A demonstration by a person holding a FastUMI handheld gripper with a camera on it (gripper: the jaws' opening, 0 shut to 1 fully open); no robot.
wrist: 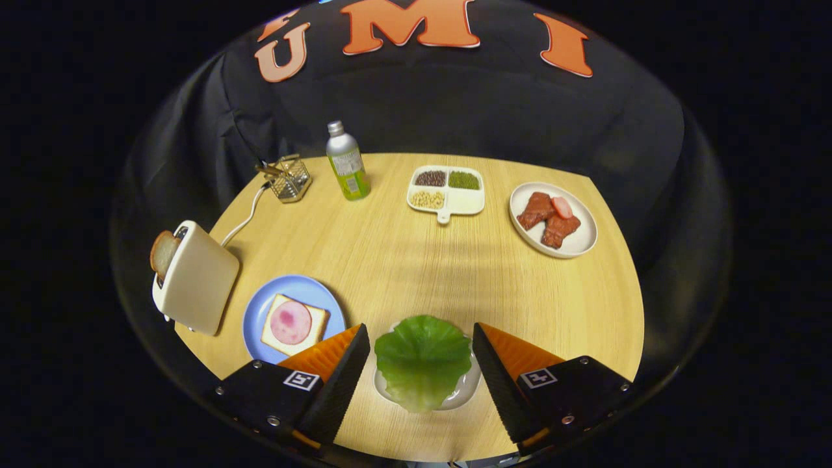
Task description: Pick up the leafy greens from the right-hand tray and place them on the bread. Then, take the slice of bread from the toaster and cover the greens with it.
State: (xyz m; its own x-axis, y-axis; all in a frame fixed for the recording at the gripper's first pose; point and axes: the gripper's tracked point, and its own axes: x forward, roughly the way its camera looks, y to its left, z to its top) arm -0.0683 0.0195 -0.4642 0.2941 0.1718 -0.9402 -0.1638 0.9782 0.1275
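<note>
Hand-held gripper spread wide, touching nothing, flanking a round green lettuce leaf on a small white dish on the wooden desk; beside the left finger, a blue plate bearing ham-topped bread, next to a cream toaster holding a toast slice.

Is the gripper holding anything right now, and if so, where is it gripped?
Nothing is held. The gripper has its jaws open on either side of the lettuce leaf, not touching it.

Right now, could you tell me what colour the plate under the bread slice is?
Light blue: the plate shows best in the gripper view, beside the open gripper.
</note>
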